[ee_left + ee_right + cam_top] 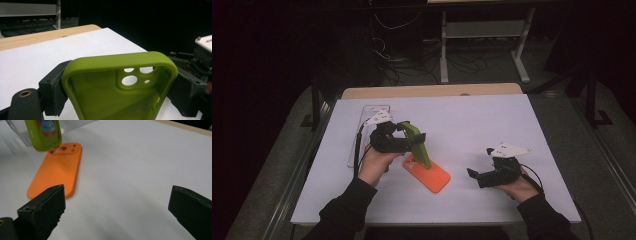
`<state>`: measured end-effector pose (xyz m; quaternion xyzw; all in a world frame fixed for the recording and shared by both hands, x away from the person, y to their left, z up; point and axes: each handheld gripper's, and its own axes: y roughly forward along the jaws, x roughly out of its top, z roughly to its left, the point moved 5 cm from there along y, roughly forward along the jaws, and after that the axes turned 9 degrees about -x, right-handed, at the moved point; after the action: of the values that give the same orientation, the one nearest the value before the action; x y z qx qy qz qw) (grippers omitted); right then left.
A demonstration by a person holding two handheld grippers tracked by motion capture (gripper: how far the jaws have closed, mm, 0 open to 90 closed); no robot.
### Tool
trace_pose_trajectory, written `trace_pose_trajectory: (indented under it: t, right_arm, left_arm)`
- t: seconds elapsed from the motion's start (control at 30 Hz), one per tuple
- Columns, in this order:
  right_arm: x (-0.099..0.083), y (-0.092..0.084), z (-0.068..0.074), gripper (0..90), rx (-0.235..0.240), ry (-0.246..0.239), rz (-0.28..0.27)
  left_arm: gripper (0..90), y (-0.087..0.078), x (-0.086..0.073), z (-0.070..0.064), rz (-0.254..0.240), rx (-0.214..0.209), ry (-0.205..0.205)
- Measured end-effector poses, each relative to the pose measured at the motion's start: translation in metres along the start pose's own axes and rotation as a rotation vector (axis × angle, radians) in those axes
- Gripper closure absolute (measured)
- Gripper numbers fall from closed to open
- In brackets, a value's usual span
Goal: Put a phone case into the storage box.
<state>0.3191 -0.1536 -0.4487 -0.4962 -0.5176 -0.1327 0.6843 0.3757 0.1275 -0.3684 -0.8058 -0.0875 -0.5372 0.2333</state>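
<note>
In the high view my left gripper (414, 137) is shut on a green phone case (422, 152), which stands tilted with its lower end over an orange phone case (428, 174). The orange case lies flat on the white table (492, 120). The left gripper view shows the green case (105, 100) clamped by its two side walls between the jaws of the left gripper (117, 87), hollow side and camera cut-outs facing the camera. My right gripper (479, 162) stands open to the right of the orange case. Between the wide jaws of the right gripper (116, 207) there is only bare table; the orange case (57, 170) and green case (43, 132) lie beyond.
A clear plastic tray (354, 147) lies at the table's left, behind my left hand, and its corner (15, 130) appears in the right gripper view. A wooden board edge (432, 91) runs along the table's far side. Cables and a white stand are on the floor beyond.
</note>
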Motion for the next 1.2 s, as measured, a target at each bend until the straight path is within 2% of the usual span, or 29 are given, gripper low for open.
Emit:
trace_pose_trajectory:
  t: [0.07,0.4,0.53,0.7,0.87,1.2]
  right_arm:
    - [-0.009,0.000,0.001,0.0,0.006,-0.005,0.014]
    - [-0.023,-0.005,0.000,0.0,-0.006,-0.011,0.035]
    - [-0.026,-0.006,-0.002,0.0,-0.013,-0.012,0.040]
    - [-0.026,-0.005,-0.003,0.0,-0.015,-0.010,0.038]
    - [-0.026,-0.006,-0.002,0.0,-0.016,-0.007,0.039]
    - [-0.026,-0.008,-0.004,0.0,-0.025,0.002,0.035]
  left_arm:
    - [14.9,-0.001,0.001,0.000,0.004,0.002,-0.002]
    - [14.9,-0.010,0.012,0.001,-0.022,0.019,0.032]
    - [14.9,-0.014,0.018,0.008,-0.029,0.040,0.035]
    - [14.9,-0.018,0.031,0.022,-0.036,0.085,0.053]
    - [14.9,-0.022,0.048,0.042,-0.048,0.143,0.068]
    - [14.9,-0.034,0.076,0.086,-0.071,0.299,0.093]
